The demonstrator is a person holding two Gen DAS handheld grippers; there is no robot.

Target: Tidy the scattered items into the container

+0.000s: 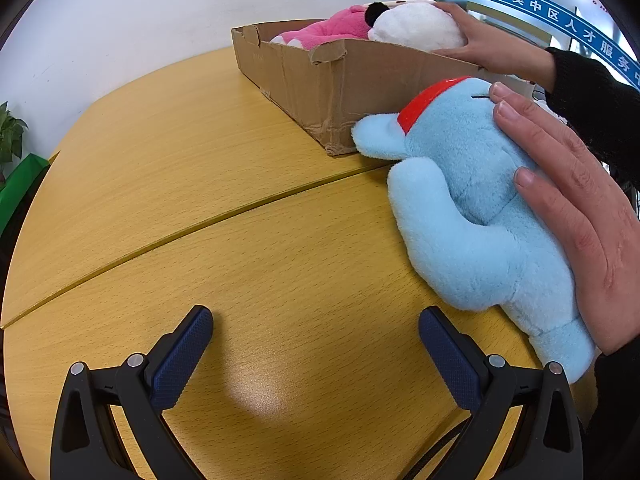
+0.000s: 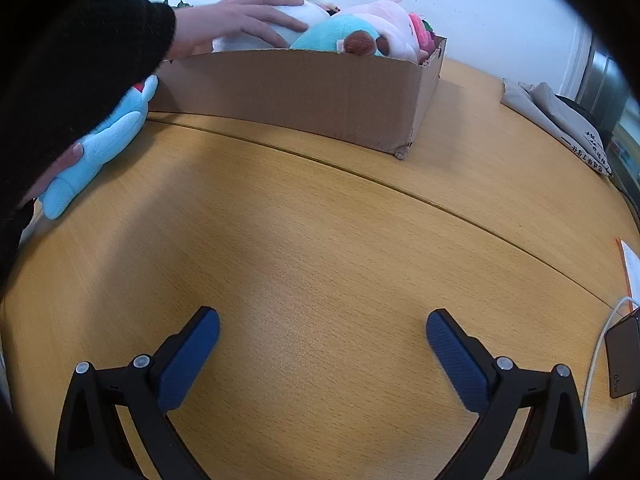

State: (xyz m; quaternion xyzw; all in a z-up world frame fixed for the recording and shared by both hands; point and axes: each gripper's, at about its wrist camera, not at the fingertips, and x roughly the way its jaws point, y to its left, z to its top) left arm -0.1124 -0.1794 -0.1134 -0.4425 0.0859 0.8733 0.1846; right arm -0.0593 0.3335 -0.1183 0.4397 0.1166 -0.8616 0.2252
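Note:
A light blue plush toy point(image 1: 472, 208) with a red collar lies on the wooden table beside the cardboard box point(image 1: 360, 92), a bare hand point(image 1: 576, 208) resting on its back. In the right wrist view the same blue plush point(image 2: 100, 144) lies at the left, next to the box point(image 2: 304, 92). The box holds a pink plush point(image 1: 328, 32), a white plush point(image 1: 420, 26) with another hand point(image 1: 496, 44) on it, and a teal plush point(image 2: 340, 34). My left gripper point(image 1: 316, 324) is open over bare table, left of the blue plush. My right gripper point(image 2: 322, 326) is open with nothing between its fingers.
The table point(image 2: 320, 220) has a curved seam across it. A folded grey cloth point(image 2: 556, 116) lies at the far right, a phone with a white cable point(image 2: 622, 356) near the right edge. A green plant point(image 1: 12, 136) stands off the left side.

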